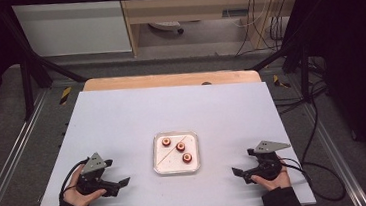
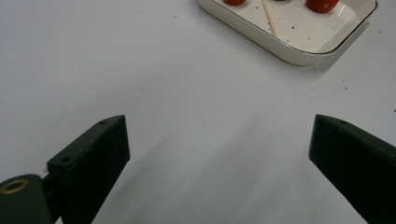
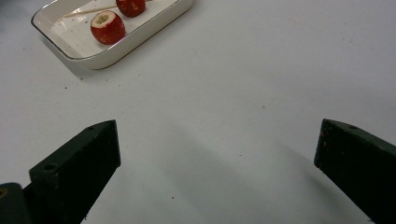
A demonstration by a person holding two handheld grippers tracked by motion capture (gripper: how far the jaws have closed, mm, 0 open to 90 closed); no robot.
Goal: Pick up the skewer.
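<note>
Both grippers are sitting wide open holding nothing: left gripper (image 1: 120,183) near the table's (image 1: 122,118) front-left corner, right gripper (image 1: 238,171) front-right, the tray (image 1: 159,160) of cored red fruits (image 1: 180,146) lying between them.

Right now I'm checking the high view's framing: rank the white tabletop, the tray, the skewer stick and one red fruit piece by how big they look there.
1. White tabletop
2. Tray
3. Skewer stick, long but very thin
4. Red fruit piece; the three pieces look alike in size

3 cored red fruits (image 1: 180,146), skewer (image 1: 175,149), in white tray (image 1: 159,169)
</note>
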